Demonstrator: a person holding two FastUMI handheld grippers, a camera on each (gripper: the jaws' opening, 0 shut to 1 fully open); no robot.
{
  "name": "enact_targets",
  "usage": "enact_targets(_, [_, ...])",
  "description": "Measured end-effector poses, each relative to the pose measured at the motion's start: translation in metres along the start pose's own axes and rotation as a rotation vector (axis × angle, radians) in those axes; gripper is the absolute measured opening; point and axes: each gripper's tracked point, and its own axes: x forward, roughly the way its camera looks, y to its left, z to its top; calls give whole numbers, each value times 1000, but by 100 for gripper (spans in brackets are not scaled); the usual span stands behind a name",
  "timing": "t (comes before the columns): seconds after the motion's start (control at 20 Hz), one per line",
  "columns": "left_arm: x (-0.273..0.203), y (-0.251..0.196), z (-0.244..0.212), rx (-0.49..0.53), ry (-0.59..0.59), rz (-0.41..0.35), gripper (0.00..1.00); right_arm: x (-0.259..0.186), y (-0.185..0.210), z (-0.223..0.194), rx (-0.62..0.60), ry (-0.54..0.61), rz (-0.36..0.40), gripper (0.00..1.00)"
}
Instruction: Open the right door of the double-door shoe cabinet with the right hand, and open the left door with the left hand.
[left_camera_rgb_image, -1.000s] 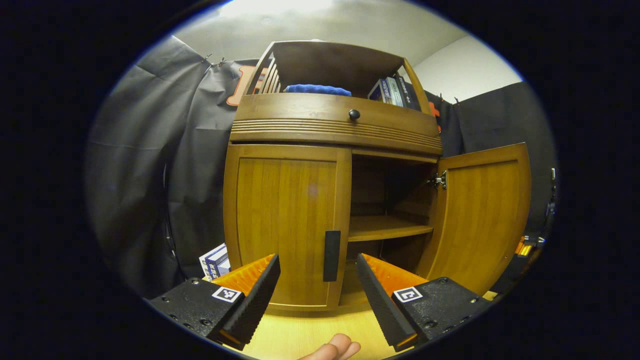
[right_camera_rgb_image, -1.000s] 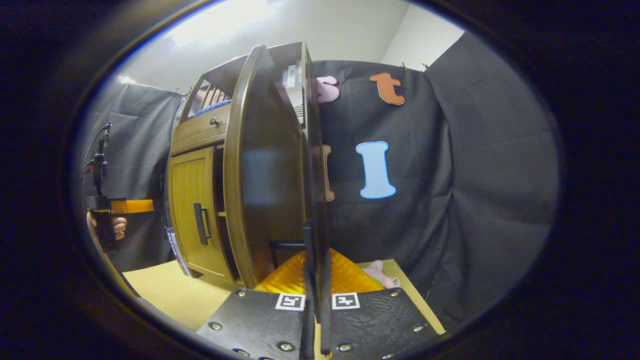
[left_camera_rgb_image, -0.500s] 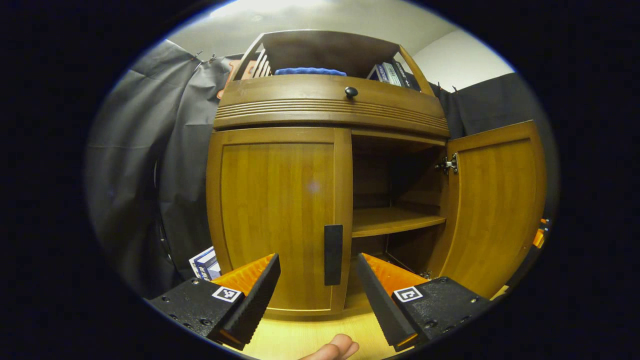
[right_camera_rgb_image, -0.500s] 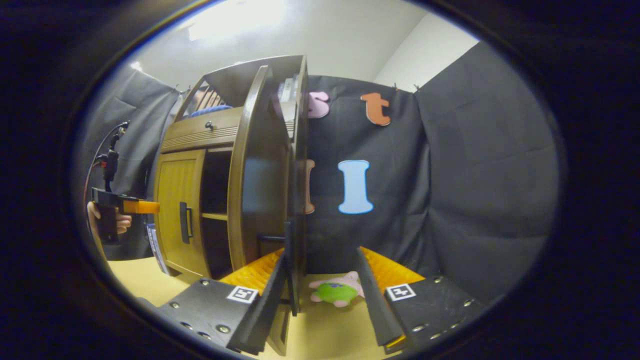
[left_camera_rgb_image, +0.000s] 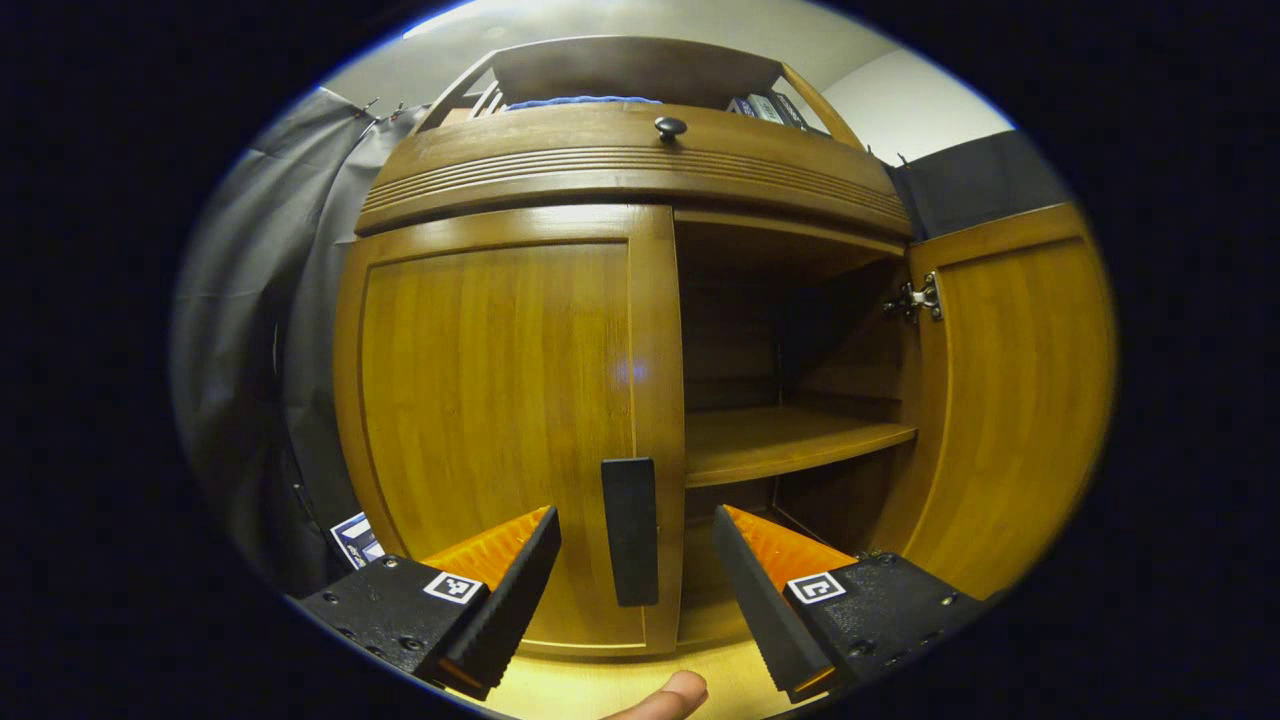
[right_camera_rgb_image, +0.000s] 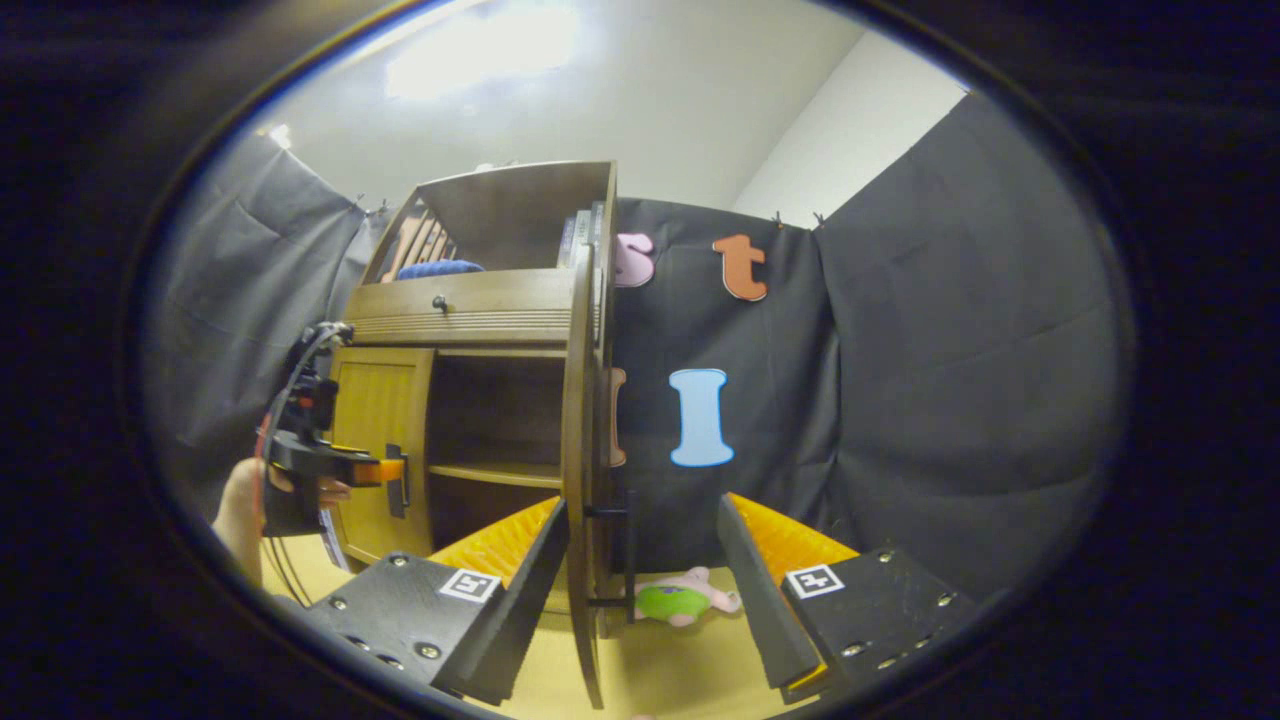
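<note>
- Wooden shoe cabinet (left_camera_rgb_image: 620, 180) stands on a pale yellow tabletop (right_camera_rgb_image: 680, 665), close in front of the left gripper (left_camera_rgb_image: 636, 575).
- Left gripper: fingers spread wide, holding nothing. Left door's dark handle (left_camera_rgb_image: 629, 531) sits in the gap between them; contact not discernible.
- Left door (left_camera_rgb_image: 500, 400) is closed, flush with the cabinet front.
- Right door (left_camera_rgb_image: 1010, 390) is swung open; inner shelf (left_camera_rgb_image: 790, 440) and hinge (left_camera_rgb_image: 918, 300) exposed.
- Right gripper (right_camera_rgb_image: 640, 590): fingers wide apart, gripping nothing. Open door's edge and its bar handle (right_camera_rgb_image: 628, 550) lie between them, no pad pressing on it.
- Right gripper view also catches the left gripper at the left door handle, held by a hand (right_camera_rgb_image: 245, 500).
- Plush toy (right_camera_rgb_image: 680, 600), green and pink, lies on the tabletop behind the open door.
- Writing: square fiducial tags on both grippers; books (left_camera_rgb_image: 765, 105) on the top shelf, spines unreadable.
</note>
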Motion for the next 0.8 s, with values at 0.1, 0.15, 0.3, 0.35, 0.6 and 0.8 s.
enact_targets(0.1, [14, -2, -10, 8, 20, -9, 94, -11, 10, 0, 24, -9, 24, 87])
enact_targets(0.15, [20, -5, -8, 0, 15, -18, 92, -15, 12, 1, 33, -12, 22, 87])
enact_targets(0.3, [43, 6, 4, -9, -65, 17, 77, -27, 14, 0, 65, -13, 6, 87])
enact_targets(0.35, [49, 4, -10, -23, -2, 5, 69, -31, 14, 1, 79, -15, -3, 87])
enact_targets(0.6, [42, 8, -3, -81, 11, -49, 34, -42, 8, 18, 97, -41, -46, 89])
enact_targets(0.8, [36, 8, -2, -33, -7, -58, 33, -52, 11, 29, 91, -31, -66, 89])
